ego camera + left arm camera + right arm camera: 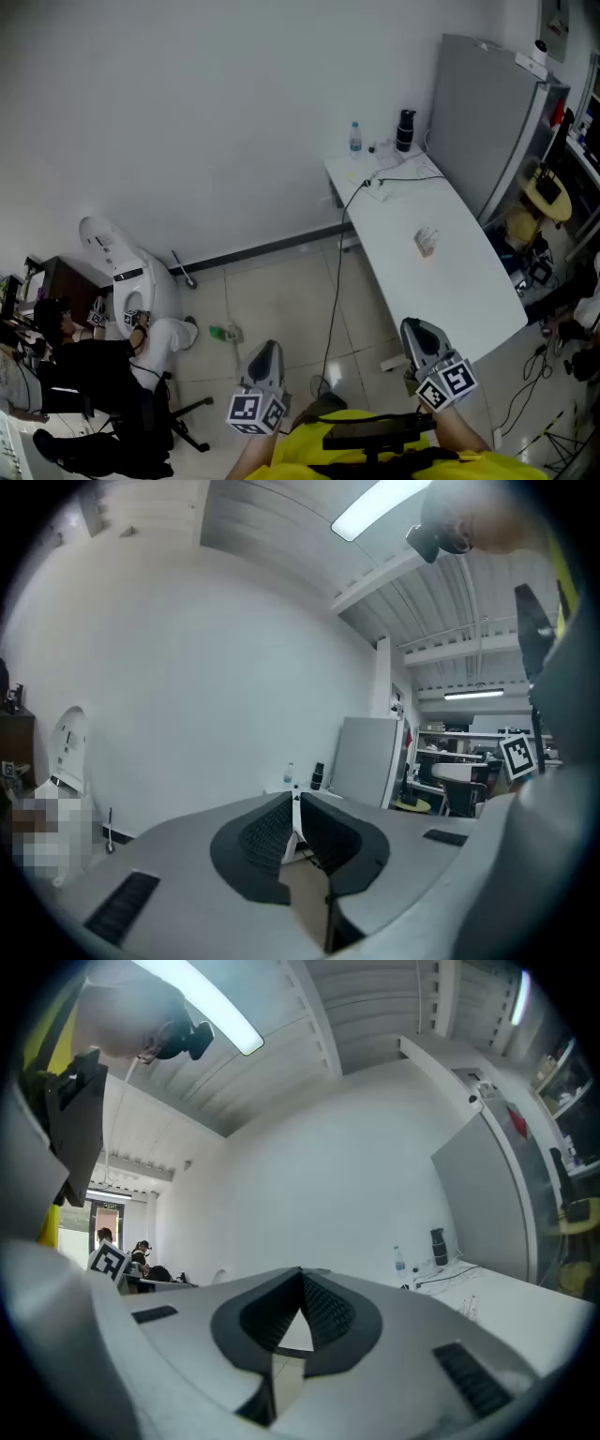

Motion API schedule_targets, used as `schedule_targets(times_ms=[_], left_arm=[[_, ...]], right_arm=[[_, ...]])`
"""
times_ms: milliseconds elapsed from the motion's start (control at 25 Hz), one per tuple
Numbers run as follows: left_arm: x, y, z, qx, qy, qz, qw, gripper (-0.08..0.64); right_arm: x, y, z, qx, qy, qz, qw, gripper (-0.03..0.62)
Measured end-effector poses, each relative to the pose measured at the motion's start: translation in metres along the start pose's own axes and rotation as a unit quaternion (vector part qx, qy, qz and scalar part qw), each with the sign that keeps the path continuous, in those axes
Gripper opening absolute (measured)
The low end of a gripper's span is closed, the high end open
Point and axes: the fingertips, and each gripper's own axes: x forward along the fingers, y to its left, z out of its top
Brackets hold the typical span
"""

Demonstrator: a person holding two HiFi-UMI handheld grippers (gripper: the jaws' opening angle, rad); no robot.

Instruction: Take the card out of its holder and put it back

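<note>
Since the card holder (427, 241) sits mid-table (469, 281), well ahead and off to the right of both tools, the right gripper (419, 330) is nearer than the left gripper (265, 352). Both have jaws pinched together, nothing in them. Holder's too small to tell which way it runs.

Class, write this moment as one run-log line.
left gripper: shut, empty | right gripper: shut, empty | card holder: on table, apart from both grippers

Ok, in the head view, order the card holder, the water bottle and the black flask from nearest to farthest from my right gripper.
1. The card holder, mid-table, nearest the right gripper.
2. The water bottle and the black flask, both at the table's far end: too close to call.
</note>
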Motion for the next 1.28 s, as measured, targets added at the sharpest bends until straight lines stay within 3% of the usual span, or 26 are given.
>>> schedule_targets(times_ms=[320,600,880,1080,1280], left_arm=[[0.048,0.087,0.036,0.021,-0.003,-0.001,0.9998,0.021],[0.105,0.113,0.039,0.016,0.008,-0.015,0.9997,0.021],[0.187,0.130,0.038,0.004,0.022,-0.015,0.9996,0.021],[0.280,0.151,0.051,0.012,0.026,-0.007,0.9996,0.021],[0.386,0.132,0.084,0.040,0.018,-0.051,0.9978,0.041]], right_arm=[[0.109,0.003,0.003,-0.011,0.002,-0.029,1.000,0.006],[0.153,-0.020,-0.002,-0.002,0.010,-0.053,0.999,0.006],[0.226,-0.078,-0.008,0.014,0.025,-0.059,0.998,0.006],[0.293,-0.145,0.001,0.024,0.020,-0.064,0.997,0.006],[0.349,-0.226,0.022,0.013,0.004,-0.079,0.997,0.006]])
